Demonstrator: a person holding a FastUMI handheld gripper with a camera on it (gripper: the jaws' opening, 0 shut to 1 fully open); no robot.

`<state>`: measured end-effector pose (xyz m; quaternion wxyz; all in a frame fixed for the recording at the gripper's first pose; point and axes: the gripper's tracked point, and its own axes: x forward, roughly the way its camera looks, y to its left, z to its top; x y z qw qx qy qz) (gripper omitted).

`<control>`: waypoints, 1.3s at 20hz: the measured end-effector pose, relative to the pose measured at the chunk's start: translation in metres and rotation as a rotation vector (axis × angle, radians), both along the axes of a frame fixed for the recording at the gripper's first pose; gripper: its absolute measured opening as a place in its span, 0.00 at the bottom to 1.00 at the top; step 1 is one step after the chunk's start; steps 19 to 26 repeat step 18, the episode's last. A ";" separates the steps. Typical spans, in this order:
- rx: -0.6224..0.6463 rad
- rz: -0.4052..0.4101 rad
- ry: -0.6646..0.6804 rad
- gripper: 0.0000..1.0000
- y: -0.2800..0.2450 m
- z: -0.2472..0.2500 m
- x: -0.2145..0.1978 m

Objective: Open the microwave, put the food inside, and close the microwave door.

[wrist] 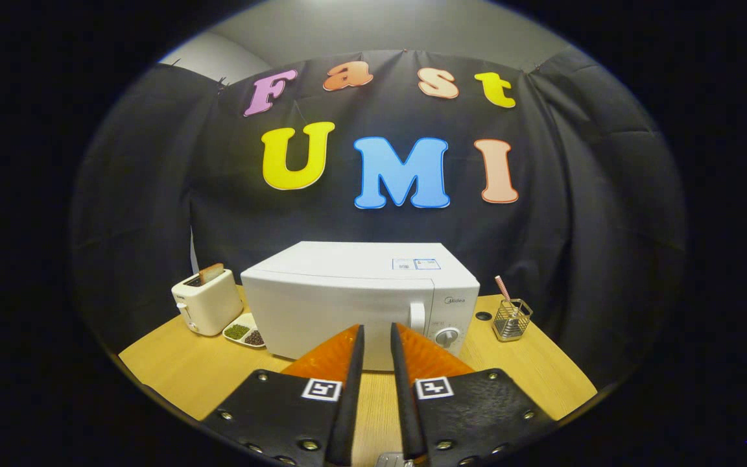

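Although one toaster is seen at the far left of the table, what stands in its slot can only be made out as a single brownish slice. Just to its right, one small dish with two compartments is partly hidden behind the microwave; green bits are held in one compartment and dark bits in the other, too small to be identified. One white microwave is placed at the middle of the table, beyond the fingers, with its door shut; its lower front is covered by the fingertips. The gripper is held nearly closed with a narrow gap, and nothing is gripped. One wire holder with one striped straw is seen at the right.
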<state>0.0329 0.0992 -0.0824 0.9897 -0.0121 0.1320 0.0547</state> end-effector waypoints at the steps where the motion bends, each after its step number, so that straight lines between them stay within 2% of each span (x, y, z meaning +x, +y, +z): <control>1: 0.002 -0.001 -0.013 0.38 0.000 0.006 -0.008; 2: 0.009 0.000 -0.025 0.41 0.002 0.013 -0.020; 3: 0.017 -0.005 -0.039 0.58 0.002 0.018 -0.028; 4: 0.026 -0.009 -0.051 0.70 0.003 0.028 -0.040; 5: 0.037 -0.010 -0.067 0.88 0.004 0.035 -0.047; 7: 0.039 -0.014 -0.097 0.96 0.002 0.046 -0.059; 18: 0.042 -0.069 -0.123 0.97 -0.035 0.053 -0.069; 26: 0.042 -0.069 -0.123 0.97 -0.035 0.053 -0.069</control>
